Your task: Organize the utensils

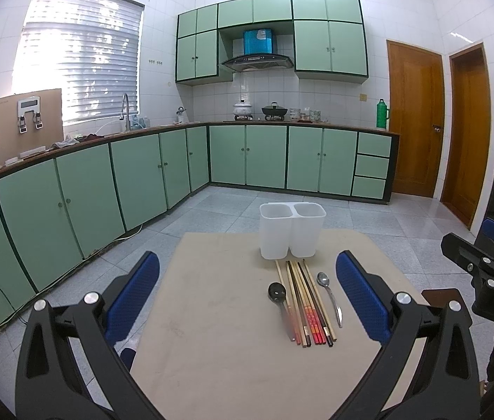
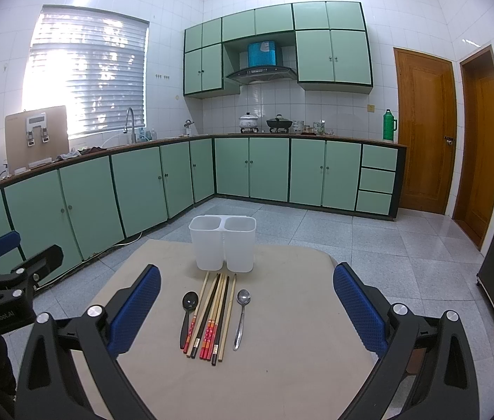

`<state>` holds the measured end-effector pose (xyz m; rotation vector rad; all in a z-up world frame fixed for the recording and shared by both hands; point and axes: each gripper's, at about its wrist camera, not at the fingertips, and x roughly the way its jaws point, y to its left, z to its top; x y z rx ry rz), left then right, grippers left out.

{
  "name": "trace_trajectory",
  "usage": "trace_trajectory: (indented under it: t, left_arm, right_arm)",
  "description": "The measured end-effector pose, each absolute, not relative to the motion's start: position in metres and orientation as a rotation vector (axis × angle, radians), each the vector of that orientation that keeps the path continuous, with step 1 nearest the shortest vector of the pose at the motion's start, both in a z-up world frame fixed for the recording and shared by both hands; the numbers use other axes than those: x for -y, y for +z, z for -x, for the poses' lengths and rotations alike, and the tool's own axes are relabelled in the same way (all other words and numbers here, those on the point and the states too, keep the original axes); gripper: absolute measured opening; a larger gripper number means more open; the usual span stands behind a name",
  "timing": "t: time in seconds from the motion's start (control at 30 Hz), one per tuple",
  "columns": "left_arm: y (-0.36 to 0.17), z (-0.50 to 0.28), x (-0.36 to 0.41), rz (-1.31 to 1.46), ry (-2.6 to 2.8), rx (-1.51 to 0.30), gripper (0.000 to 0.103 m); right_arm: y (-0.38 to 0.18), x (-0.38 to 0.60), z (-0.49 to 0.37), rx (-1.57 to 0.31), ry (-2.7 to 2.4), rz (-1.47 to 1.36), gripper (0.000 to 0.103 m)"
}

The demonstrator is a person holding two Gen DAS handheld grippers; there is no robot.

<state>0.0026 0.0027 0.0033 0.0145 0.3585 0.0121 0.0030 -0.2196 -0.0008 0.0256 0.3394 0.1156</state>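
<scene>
Currently chopsticks (image 2: 211,315) lie between black spoon (image 2: 187,315) and metal spoon (image 2: 241,315).

Both wrist views face forward over table (image 1: 211,367), sharing utensil holder (image 2: 224,245), cabinets.

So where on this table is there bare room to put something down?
The table is bare left of the black spoon, right of the metal spoon, and along the near edge. It is crowded mid-table: chopsticks lie between the spoons, just before the white holder.
</scene>
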Motion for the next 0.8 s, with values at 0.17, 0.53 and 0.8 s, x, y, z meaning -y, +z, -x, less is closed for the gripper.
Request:
trace_trajectory:
  t: [0.17,0.53,0.8]
  left_arm:
    - [0.0033,-0.0031,-0.0034,-0.013,0.012,-0.358,0.098]
    - [0.0023,-0.0029,-0.0061,-0.012,0.014,-0.358,0.098]
    - [-0.0011,-0.0082,-0.0083,-0.011,0.015,-0.371,0.098]
  right_arm:
    - [-0.001,0.2198,-0.0031,-0.339,0.115,-0.026,0.097]
    - [-0.001,0.2195,-0.0031,-0.34,0.115,-0.026,0.097]
    - [-0.0039,0.2201,-0.0077,-0.351,0.114,-0.022,0.097]
